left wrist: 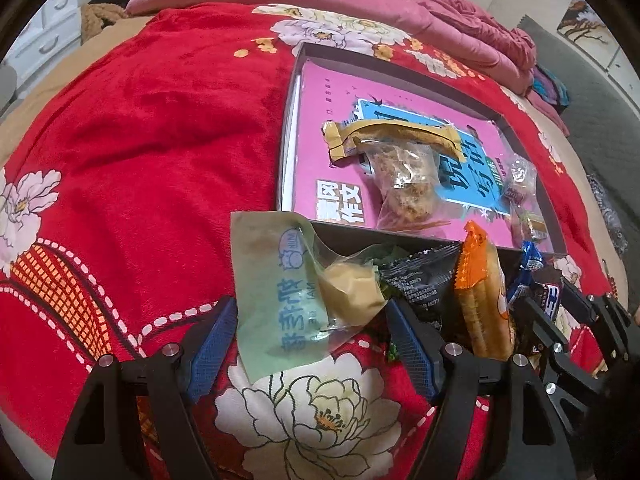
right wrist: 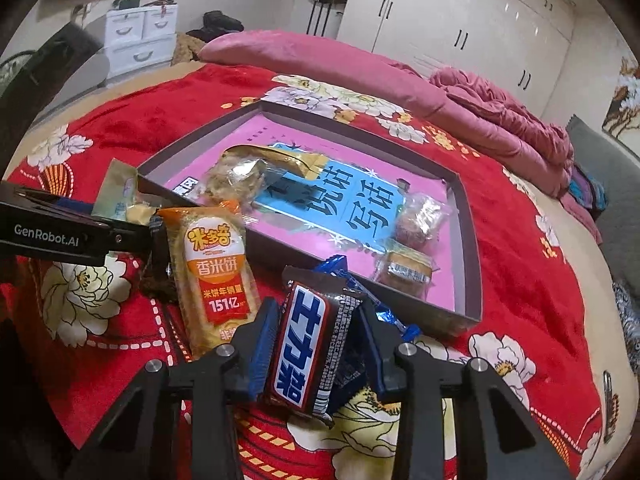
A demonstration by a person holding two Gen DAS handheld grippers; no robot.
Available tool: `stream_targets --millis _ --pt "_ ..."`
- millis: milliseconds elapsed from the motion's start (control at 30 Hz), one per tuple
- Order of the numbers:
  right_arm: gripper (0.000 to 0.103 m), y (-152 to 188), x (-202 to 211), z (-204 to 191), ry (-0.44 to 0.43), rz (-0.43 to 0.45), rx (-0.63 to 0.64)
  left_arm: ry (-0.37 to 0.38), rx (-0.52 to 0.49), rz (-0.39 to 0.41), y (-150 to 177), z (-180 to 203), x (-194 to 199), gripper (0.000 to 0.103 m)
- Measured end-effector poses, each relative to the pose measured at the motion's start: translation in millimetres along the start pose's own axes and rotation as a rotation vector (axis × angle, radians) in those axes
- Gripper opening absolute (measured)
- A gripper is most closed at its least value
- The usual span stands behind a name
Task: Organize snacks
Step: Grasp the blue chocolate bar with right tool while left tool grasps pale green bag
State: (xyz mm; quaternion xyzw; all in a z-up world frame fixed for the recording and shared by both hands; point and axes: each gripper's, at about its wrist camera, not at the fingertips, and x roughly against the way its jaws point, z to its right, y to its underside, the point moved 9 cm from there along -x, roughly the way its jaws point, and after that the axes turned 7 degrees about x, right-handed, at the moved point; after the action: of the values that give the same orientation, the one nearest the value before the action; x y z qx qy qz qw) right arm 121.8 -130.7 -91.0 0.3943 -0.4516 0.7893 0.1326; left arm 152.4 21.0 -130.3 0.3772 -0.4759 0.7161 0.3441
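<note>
A shallow dark box with a pink book inside lies on the red bed cover. It holds several wrapped snacks, among them a clear floss-cake bag. My left gripper is open around a pale green snack packet lying just before the box. My right gripper has its jaws against the sides of a brown Snickers bar. An orange rice-cracker pack and a black packet lie between the grippers.
A blue wrapper lies behind the Snickers bar. A pink pillow and a crumpled pink quilt lie at the far side of the bed. White drawers and wardrobes stand beyond.
</note>
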Motion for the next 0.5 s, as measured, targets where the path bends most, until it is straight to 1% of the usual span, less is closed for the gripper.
stream_targets --millis 33,100,133,200,367,500 --pt "0.037 -0.5 0.1 0.1 -0.01 0.003 -0.006 0.002 0.0 0.001 0.0 0.2 0.3 0.077" --pt "0.034 -2.3 1.5 -0.3 -0.043 0.016 -0.022 0.018 -0.005 0.003 0.2 2.8 1.5 0.069" --pt "0.033 -3.4 2.2 -1.3 -0.059 0.022 -0.025 0.02 -0.01 0.005 0.3 3.8 2.2 0.068" --pt "0.033 -3.8 2.1 -4.3 -0.064 0.02 -0.017 0.026 -0.024 0.005 1.0 7.2 2.3 0.061" --pt "0.031 -6.0 1.7 -14.0 -0.082 0.024 0.012 0.028 -0.039 0.005 0.1 12.4 1.0 0.06" --pt "0.03 -6.4 1.8 -15.7 -0.092 0.029 0.015 0.056 0.003 -0.015 -2.2 10.0 -1.9 0.06"
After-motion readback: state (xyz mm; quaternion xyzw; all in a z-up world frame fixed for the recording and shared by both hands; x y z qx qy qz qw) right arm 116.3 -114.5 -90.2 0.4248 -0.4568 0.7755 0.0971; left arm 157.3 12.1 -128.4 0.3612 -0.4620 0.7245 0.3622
